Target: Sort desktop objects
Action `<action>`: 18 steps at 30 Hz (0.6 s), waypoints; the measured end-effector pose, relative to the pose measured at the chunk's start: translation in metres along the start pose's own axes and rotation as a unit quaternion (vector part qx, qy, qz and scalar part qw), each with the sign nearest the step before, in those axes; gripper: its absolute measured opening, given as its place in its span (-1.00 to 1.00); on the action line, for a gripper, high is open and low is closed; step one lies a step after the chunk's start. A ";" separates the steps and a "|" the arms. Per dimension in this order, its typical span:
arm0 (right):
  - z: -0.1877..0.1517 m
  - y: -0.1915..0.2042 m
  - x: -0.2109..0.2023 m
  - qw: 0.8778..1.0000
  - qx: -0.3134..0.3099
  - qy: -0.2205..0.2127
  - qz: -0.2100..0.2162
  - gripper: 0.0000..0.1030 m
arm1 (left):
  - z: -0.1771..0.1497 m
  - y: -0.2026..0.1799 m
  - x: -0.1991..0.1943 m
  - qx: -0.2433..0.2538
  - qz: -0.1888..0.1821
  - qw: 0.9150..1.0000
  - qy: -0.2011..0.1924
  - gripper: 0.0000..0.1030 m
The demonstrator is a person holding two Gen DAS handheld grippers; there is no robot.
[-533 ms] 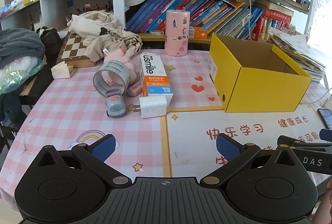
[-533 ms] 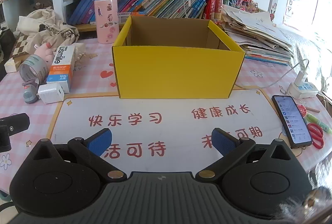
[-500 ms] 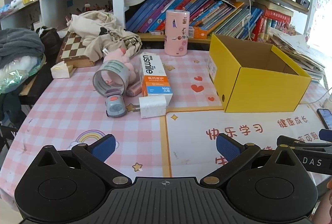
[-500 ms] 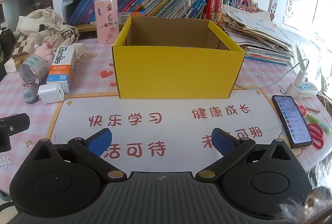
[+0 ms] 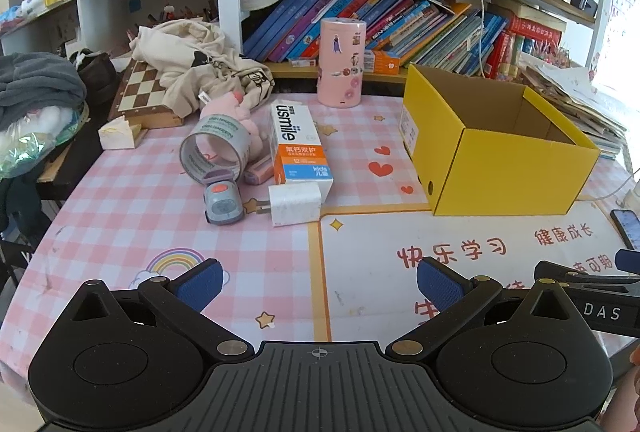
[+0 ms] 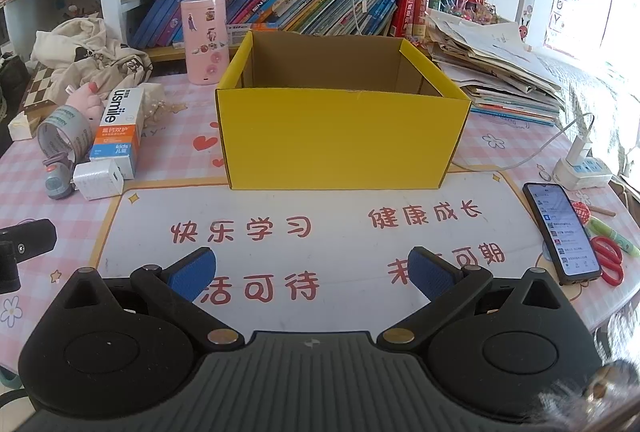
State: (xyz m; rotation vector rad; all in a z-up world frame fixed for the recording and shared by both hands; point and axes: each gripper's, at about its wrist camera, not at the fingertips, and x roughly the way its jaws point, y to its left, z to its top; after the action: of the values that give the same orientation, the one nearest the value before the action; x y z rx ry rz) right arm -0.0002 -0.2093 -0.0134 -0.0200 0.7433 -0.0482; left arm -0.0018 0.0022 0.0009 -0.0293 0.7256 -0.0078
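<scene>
On the pink checked tablecloth (image 5: pixel 120 216), both claws hover with nothing in them. Left gripper (image 5: pixel 319 283) is spread as wide as it goes, its two blue pads bare above the cloth; right gripper (image 6: pixel 311 272), same story, two pads wide apart over the white desk mat (image 6: pixel 340 232) with its red lettering. One yellow cardboard box (image 6: pixel 340 136) stands open-topped at the mat's far edge, and no contents show from these angles. Left of it, one cluster of loose items: one usmile toothpaste carton (image 5: pixel 298 146) lying flat, one white charger plug (image 5: pixel 295 205) touching its near end, one small grey-and-orange gadget (image 5: pixel 221 203) just beside the plug, one roll of grey tape (image 5: pixel 214 149) on its edge against one pink plush toy (image 5: pixel 240 112). One pink cylinder (image 5: pixel 342 63) stands upright behind them. Over on the right, one smartphone (image 6: pixel 562 232) lies screen-up, one pair of red scissors (image 6: pixel 610 260) just beside it.
</scene>
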 end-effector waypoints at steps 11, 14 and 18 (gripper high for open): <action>0.000 -0.001 0.003 1.000 0.001 0.001 0.000 1.00 | 0.000 -0.001 0.002 -0.001 -0.005 1.000 0.004 1.00; 0.000 -0.001 0.002 1.000 0.000 0.001 0.000 1.00 | 0.000 -0.002 0.002 0.000 -0.006 1.000 0.006 1.00; 0.000 -0.001 0.004 1.000 0.000 0.003 0.001 1.00 | 0.000 -0.001 0.003 -0.002 -0.004 1.000 0.008 1.00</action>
State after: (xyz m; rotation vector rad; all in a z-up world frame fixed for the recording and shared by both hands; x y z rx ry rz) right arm 0.0022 -0.2107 -0.0159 -0.0199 0.7493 -0.0465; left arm 0.0008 0.0008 -0.0007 -0.0357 0.7407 -0.0144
